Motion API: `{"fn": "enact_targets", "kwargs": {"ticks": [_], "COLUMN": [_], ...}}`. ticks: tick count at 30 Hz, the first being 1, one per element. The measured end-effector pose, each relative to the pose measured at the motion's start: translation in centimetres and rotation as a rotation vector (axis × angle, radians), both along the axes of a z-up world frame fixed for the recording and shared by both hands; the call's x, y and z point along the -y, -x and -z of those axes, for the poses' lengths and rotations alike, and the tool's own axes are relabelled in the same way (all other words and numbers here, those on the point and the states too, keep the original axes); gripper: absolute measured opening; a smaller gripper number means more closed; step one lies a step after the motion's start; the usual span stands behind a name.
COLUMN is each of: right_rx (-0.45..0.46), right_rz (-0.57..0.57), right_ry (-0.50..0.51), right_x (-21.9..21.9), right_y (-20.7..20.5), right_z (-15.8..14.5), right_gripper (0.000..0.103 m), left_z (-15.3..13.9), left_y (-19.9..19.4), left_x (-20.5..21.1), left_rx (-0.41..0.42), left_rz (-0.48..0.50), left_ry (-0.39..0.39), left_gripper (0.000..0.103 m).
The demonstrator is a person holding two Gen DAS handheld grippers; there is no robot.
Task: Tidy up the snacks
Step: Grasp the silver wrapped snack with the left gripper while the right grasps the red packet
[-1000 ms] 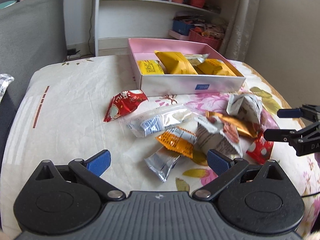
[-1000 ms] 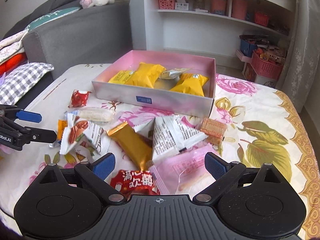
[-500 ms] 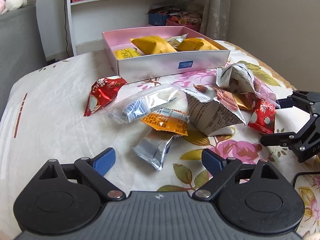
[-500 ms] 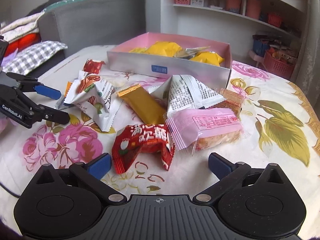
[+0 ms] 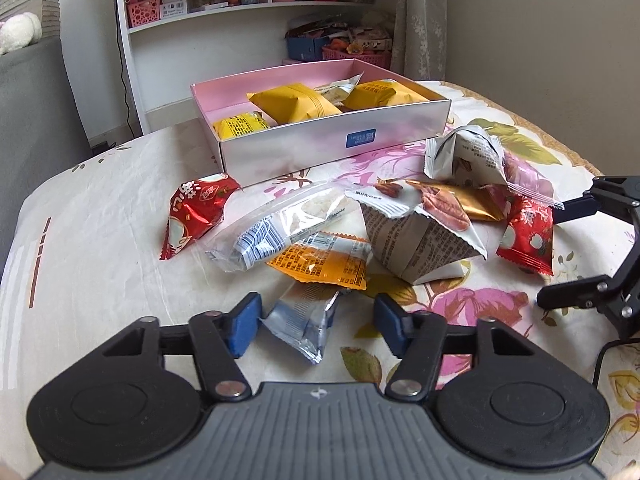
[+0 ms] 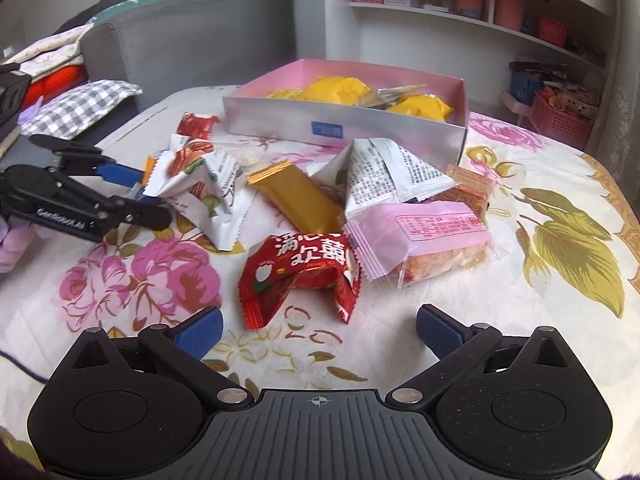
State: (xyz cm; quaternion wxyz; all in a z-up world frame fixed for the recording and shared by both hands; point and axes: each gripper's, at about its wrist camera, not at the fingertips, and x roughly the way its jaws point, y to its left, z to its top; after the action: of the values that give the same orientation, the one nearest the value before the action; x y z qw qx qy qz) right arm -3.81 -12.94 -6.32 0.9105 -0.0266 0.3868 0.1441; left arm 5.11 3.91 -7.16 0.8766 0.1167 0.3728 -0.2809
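The left gripper (image 5: 318,322) has just been closing around the small silver-blue foil snack packet (image 5: 305,320) on the floral-clothed worktop (image 5: 100,240) (pads not yet pressing). The right gripper (image 6: 318,330), wide open, is poised before the red foil snack packet (image 6: 300,274); the pink-lined box (image 5: 320,144) awaits both.

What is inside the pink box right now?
The pink box holds three yellow packets and a pale silvery wrapper lying between them, with bare pink floor at its left end. The near wall and the packets hide anything beneath them.
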Motion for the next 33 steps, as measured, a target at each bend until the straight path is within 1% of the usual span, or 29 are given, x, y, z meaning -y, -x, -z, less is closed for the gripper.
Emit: {"fn": "enact_targets", "kwargs": {"ticks": [4, 5, 6, 8, 12, 16, 18, 19, 22, 24, 25, 26, 30, 31, 33], "right_rx": [0.015, 0.018, 0.019, 0.021, 0.025, 0.026, 0.021, 0.021, 0.023, 0.025, 0.025, 0.021, 0.002, -0.002, -0.016], "right_rz": [-0.023, -0.027, -0.030, -0.036, -0.031, -0.014, -0.010, -0.009, -0.015, -0.020, -0.023, -0.026, -0.032, -0.032, -0.034], "right_ry": [-0.017, -0.022, -0.025, -0.035, -0.037, -0.049, -0.059, -0.059, -0.049, -0.042, -0.044, -0.052, -0.089, -0.097, -0.118], "right_x": [-0.3, -0.4, -0.6, -0.7, -1.0, -1.0, -1.0, -1.0, -1.2, -1.3, -1.3, -1.2, -0.9, -0.8, -0.8], "right_y": [-0.1, -0.1, -0.2, -0.3, -0.7, -1.1, -1.2, -1.3, -1.3, -1.2, -1.2, -1.2, -1.4, -1.4, -1.5], "right_z": [-0.1, -0.2, -0.3, -0.4, -0.6, -0.7, -0.8, -0.8, -0.8, -0.8, -0.8, -0.9, -1.1, -1.1, -1.2], "right_gripper": [0.098, 0.095, 0.093, 0.087, 0.079, 0.065, 0.063, 0.061, 0.058, 0.056, 0.053, 0.051, 0.047, 0.047, 0.046], "left_z": [-0.3, -0.3, -0.4, -0.5, -0.7, -0.8, -0.7, -0.6, -0.6, -0.6, -0.7, -0.8, -1.2, -1.3, -1.6], "left_y": [0.0, 0.0, 0.1, 0.3, 0.6, 0.9, 1.0, 1.0, 1.0, 1.0, 1.0, 1.0, 1.6, 1.7, 1.9], "left_x": [0.3, 0.3, 0.3, 0.3, 0.2, 0.3, 0.4, 0.5, 1.2, 1.6, 1.8, 1.9, 2.2, 2.2, 2.1], "left_rx": [-0.010, -0.013, -0.017, -0.025, -0.054, -0.078, -0.075, -0.073, -0.064, -0.059, -0.062, -0.072, -0.103, -0.116, -0.136], "left_rz": [0.008, 0.009, 0.008, 0.009, 0.010, 0.021, 0.020, 0.023, 0.029, 0.033, 0.034, 0.034, 0.040, 0.044, 0.039], "left_ry": [-0.010, -0.012, -0.014, -0.017, -0.019, -0.014, -0.009, -0.006, -0.015, -0.029, -0.034, -0.034, -0.052, -0.049, -0.040], "left_gripper": [0.042, 0.038, 0.037, 0.033, 0.032, 0.033, 0.037, 0.042, 0.044, 0.040, 0.031, 0.030, 0.024, 0.021, 0.020]}}
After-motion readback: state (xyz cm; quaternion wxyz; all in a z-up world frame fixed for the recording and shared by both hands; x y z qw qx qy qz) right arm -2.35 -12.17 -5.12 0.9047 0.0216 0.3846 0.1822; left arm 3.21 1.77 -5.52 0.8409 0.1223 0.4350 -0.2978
